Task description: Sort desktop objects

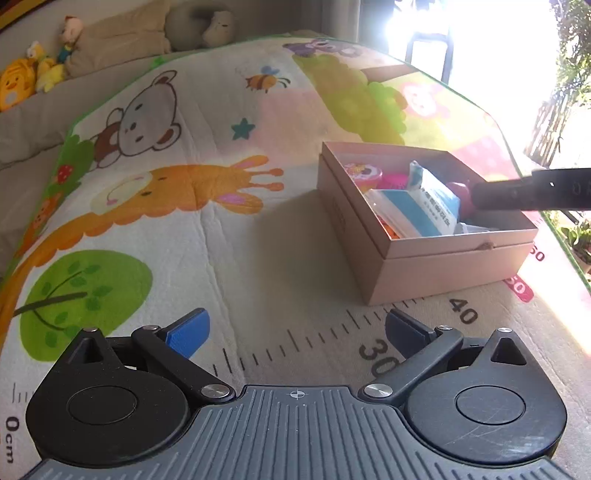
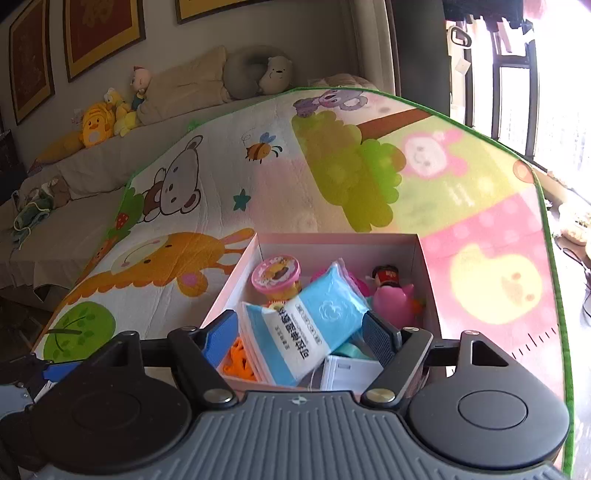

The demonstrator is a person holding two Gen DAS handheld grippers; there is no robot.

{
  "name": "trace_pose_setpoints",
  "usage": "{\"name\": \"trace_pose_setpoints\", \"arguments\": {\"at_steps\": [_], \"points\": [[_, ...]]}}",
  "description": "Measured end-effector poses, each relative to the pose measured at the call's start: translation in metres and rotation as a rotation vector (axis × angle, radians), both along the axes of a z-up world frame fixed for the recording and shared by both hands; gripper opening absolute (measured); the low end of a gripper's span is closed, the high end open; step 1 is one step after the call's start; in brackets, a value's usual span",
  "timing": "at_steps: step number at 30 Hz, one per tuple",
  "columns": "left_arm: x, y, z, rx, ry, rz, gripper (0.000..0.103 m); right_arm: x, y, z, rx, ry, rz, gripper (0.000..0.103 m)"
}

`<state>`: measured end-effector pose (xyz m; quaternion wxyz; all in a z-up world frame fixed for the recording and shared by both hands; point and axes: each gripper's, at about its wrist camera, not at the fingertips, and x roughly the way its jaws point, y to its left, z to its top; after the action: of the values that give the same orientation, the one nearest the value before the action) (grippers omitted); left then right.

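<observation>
On the cartoon animal play mat (image 1: 207, 221), an open pink cardboard box (image 1: 436, 266) holds the sorted things: a blue tissue pack (image 2: 325, 314) lying tilted across the top, a pink round tub (image 2: 276, 275), a pink toy figure (image 2: 393, 295) and orange pieces (image 2: 240, 360). The right gripper (image 2: 301, 334) hangs over the box, jaws wide apart and gripping nothing. The left gripper (image 1: 295, 330) is low over the mat just beside the box, also spread wide and empty.

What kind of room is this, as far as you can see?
Probably a home living room with a child's play area: a cartoon animal play mat, plush toys on a sofa, framed pictures.
</observation>
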<state>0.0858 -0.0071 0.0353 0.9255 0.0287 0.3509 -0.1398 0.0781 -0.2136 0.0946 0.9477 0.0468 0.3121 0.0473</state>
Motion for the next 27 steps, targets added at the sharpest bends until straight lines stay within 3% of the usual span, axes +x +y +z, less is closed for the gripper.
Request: {"name": "trace_pose_setpoints", "arguments": {"at_steps": [3, 7, 10, 12, 21, 27], "points": [[-0.013, -0.003, -0.008, 0.005, -0.003, 0.003, 0.103, -0.031, 0.003, -0.022, -0.001, 0.046, -0.045, 0.089], [-0.025, -0.006, -0.022, 0.024, 0.001, 0.045, 0.103, -0.052, 0.004, -0.057, 0.020, 0.134, -0.093, 0.091], [-0.033, -0.010, -0.034, 0.032, 0.015, 0.048, 0.103, -0.062, 0.010, -0.076, -0.058, 0.152, -0.114, 0.093], [-0.035, -0.014, -0.036, 0.049, -0.015, 0.071, 0.103, -0.063, 0.012, -0.081, -0.099, 0.137, -0.122, 0.103], [-0.032, -0.020, -0.039, 0.046, -0.038, 0.123, 0.103, -0.037, 0.005, -0.084, -0.126, 0.127, -0.149, 0.103], [-0.032, -0.020, -0.039, 0.046, -0.039, 0.123, 0.103, -0.040, 0.008, -0.089, -0.125, 0.066, -0.172, 0.103]]}}
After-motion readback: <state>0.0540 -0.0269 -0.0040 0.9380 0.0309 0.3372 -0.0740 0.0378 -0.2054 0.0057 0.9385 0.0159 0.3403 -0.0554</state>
